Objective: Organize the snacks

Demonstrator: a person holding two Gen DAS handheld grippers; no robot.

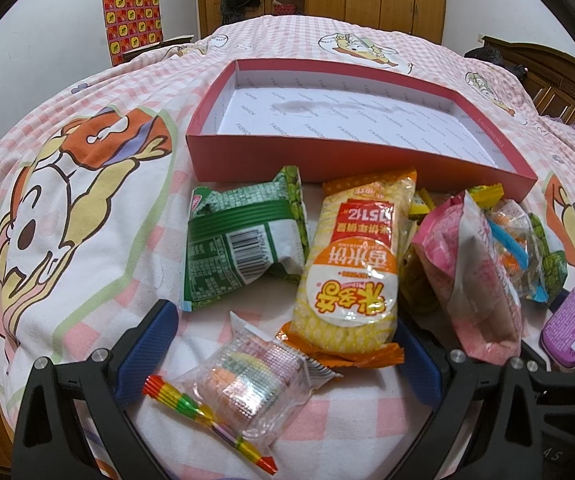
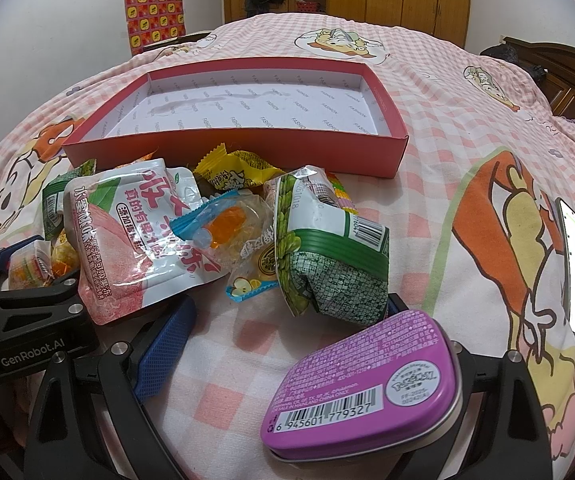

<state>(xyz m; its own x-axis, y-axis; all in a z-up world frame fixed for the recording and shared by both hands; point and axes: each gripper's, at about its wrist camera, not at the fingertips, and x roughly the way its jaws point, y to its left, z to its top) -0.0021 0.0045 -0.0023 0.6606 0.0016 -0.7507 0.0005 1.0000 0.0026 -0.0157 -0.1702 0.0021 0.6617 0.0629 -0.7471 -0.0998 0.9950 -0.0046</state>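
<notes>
Looking along the left tool, its blue fingers stand wide apart over the bed, with a clear packet of striped candy lying between them and touched by neither. A yellow rice-cracker pack lies lengthwise just beyond, its near end between the fingertips. A green snack bag lies beside it on the left, and a pink pouch on the right. Beyond the pile, a red shallow box with a white printed floor sits empty on the pink checked cover. At the right edge of this view a purple tin shows.

From the right wrist, the right tool is likewise spread open. The purple tin lies tilted over its right finger, which it hides; whether it is resting on that finger cannot be told. The left blue finger sits near the lower edge of the pink pouch. A second green snack bag lies crumpled just past the tin, small clear-wrapped sweets sit between it and the pouch, and a yellow wrapper touches the box's near wall. The left tool's black body shows at the left edge
</notes>
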